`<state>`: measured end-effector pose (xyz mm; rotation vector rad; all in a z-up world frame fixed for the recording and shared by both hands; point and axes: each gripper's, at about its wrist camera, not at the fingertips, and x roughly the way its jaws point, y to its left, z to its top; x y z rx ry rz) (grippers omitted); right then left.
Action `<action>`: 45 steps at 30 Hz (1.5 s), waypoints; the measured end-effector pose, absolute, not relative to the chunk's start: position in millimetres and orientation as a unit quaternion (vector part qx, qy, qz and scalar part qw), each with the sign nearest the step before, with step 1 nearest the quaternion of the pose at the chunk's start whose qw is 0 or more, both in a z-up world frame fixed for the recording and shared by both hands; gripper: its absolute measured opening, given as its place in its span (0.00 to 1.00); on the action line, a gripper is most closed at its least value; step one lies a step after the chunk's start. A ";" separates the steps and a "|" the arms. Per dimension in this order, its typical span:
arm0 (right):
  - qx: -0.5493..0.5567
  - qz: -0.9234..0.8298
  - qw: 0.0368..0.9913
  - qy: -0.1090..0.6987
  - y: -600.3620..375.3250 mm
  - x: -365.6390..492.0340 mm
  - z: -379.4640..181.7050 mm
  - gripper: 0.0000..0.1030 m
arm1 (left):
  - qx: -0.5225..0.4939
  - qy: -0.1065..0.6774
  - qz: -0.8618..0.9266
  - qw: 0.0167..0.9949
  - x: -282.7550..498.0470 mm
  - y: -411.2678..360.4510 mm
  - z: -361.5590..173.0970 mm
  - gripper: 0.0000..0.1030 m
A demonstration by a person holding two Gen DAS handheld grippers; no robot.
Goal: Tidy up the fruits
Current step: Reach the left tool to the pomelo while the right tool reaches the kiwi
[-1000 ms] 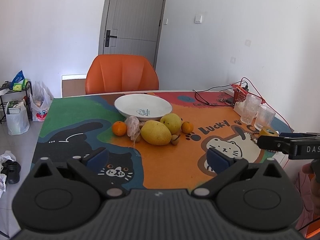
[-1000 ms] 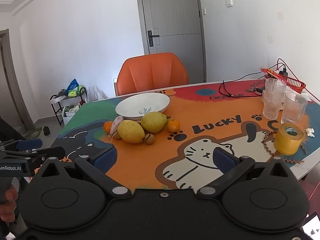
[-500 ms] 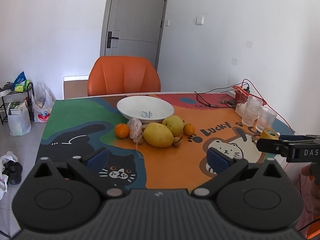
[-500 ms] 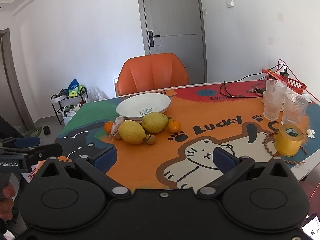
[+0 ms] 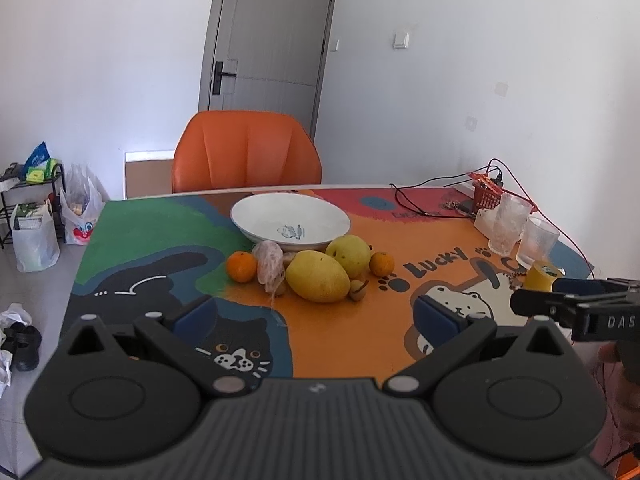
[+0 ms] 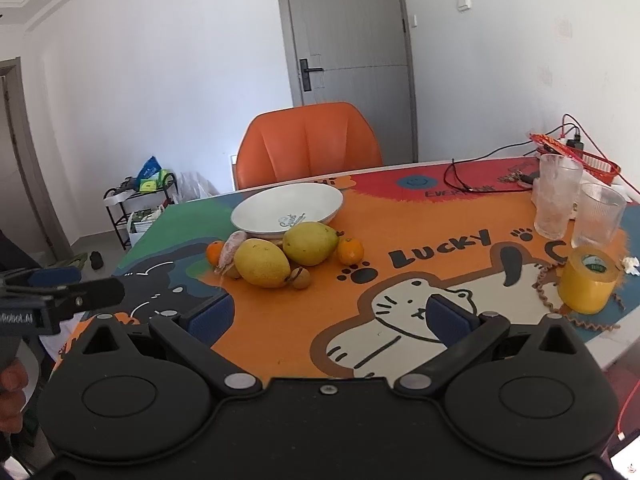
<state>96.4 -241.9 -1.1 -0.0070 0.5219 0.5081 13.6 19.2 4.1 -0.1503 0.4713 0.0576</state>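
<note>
Fruits sit bunched at 6 o'clock of the white bowl (image 5: 291, 222), touching its near rim: a smooth yellow mango (image 5: 317, 276), a pear (image 5: 348, 255), two small oranges (image 5: 241, 266) and a netted item (image 5: 269, 264) too blurred to name. The left gripper (image 5: 316, 314) and right gripper (image 6: 330, 314) hang wide apart, empty, over the glossy cartoon tablecloth (image 6: 400, 280).
</note>
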 end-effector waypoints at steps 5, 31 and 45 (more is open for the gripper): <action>-0.006 0.258 0.931 0.256 -238.8 112.0 -10.7 1.00 | -0.079 0.234 0.042 0.968 34.7 22.9 -4.3 1.00; 0.047 0.291 0.915 0.274 -235.5 187.3 -42.5 0.95 | -0.107 0.266 0.009 0.958 118.3 19.7 -40.4 0.82; 0.050 0.311 0.902 0.296 -235.1 219.2 -64.6 0.83 | -0.119 0.289 0.010 0.950 166.2 10.0 -56.7 0.75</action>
